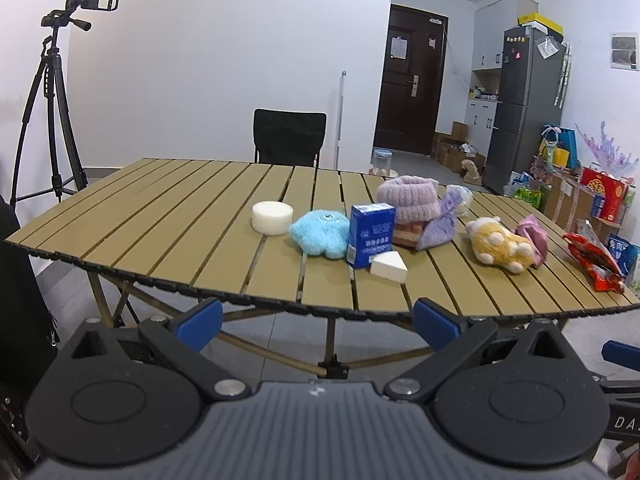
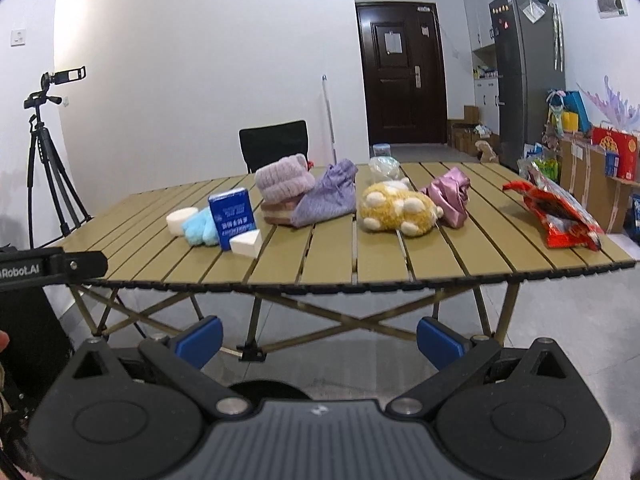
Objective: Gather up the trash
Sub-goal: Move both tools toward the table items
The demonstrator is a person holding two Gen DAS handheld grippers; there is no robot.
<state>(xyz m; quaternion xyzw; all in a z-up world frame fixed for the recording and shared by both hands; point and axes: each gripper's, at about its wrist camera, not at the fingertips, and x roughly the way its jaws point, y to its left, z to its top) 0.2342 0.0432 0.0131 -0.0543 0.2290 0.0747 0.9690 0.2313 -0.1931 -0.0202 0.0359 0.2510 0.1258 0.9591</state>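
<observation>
A slatted tan table [image 1: 168,216] [image 2: 320,252] carries a row of items. There is a blue carton [image 1: 370,236] [image 2: 233,216], a white wedge [image 1: 388,266] [image 2: 246,243], a white round block [image 1: 272,218] [image 2: 178,218] and a red snack wrapper [image 1: 594,260] [image 2: 558,216]. A crumpled clear plastic piece [image 1: 460,198] [image 2: 384,168] lies further back. My left gripper [image 1: 318,326] and right gripper [image 2: 320,338] both hang open and empty before the table's near edge, below tabletop height.
Soft items share the table: a blue plush [image 1: 320,232], a lilac knit hat [image 2: 284,182], a purple pouch [image 2: 330,194], a yellow plush [image 2: 396,208], a pink cloth [image 2: 450,196]. A black chair [image 1: 290,136] stands behind. A tripod [image 1: 48,112] stands left; fridge [image 1: 524,108] and boxes right.
</observation>
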